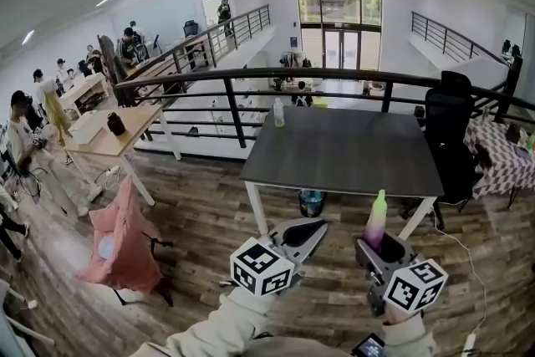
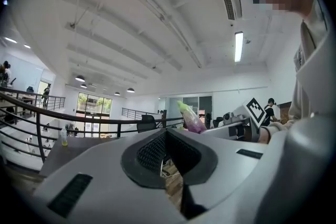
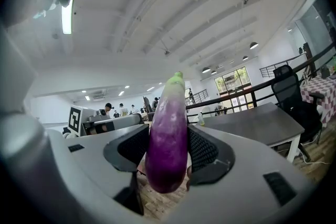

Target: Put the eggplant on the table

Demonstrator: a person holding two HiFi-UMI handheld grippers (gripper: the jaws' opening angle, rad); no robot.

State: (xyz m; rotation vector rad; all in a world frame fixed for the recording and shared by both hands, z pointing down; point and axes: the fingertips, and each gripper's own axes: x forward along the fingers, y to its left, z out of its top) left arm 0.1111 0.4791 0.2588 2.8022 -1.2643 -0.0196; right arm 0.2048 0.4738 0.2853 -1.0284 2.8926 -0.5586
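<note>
The room is an open mezzanine with a wood-plank floor [image 1: 209, 213] and a dark railing [image 1: 251, 78] along its edge.

Nearest, at the bottom of the head view, two pale sleeves carry the grippers side by side. The left gripper [image 1: 320, 225] has its jaws brought together to a point; its own view shows the dark pads [image 2: 152, 152] meeting at the tip with nothing between them.

The right gripper [image 1: 380, 249] has its jaws set wide and clamped on the eggplant [image 3: 168, 134]. The ribbed pads [image 3: 203, 149] press on both sides of its purple lower part. The eggplant stands upright with the pale green tip on top and the rounded purple end hanging just below the pads. It is held in the air on the near side of the table, not resting on anything.

Just beyond the grippers stands the dark grey table [image 1: 351, 150] on white legs. A small bin [image 1: 311, 201] sits on the floor beneath it, and a bottle [image 1: 278, 113] stands near its far left corner. A black office chair [image 1: 447, 130] is at its right side.

To the left, pink cloth [image 1: 121, 242] is draped over a seat, and farther off people stand around wooden desks [image 1: 104, 138].
</note>
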